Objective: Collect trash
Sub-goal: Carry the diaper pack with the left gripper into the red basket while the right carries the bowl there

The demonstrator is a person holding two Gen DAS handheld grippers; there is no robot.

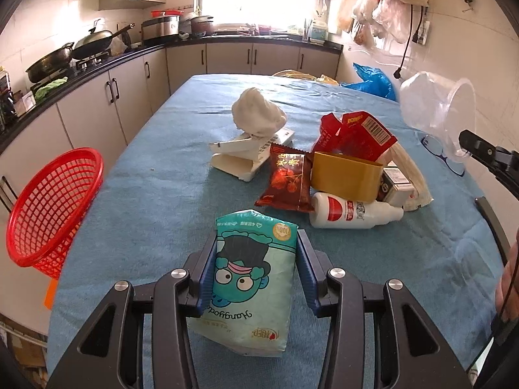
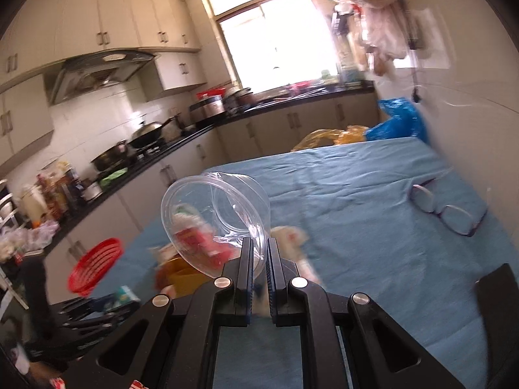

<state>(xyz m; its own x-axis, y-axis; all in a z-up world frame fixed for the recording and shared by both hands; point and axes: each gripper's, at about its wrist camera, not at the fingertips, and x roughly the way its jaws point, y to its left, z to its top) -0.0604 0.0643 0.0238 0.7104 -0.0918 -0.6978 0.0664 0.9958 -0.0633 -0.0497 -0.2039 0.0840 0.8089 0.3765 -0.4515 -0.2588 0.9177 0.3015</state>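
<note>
A green tissue pack (image 1: 253,278) is squeezed between the pads of the left gripper (image 1: 256,272), low in the middle of the frame. A clear plastic cup (image 2: 217,220) is pinched by its rim in the nearly shut right gripper (image 2: 259,259), which is tilted and blurry, so the grip seems firm. One red basket (image 1: 52,207) is seen at the left. One pile of trash (image 1: 340,171) lies on the blue table (image 1: 155,201).
</note>
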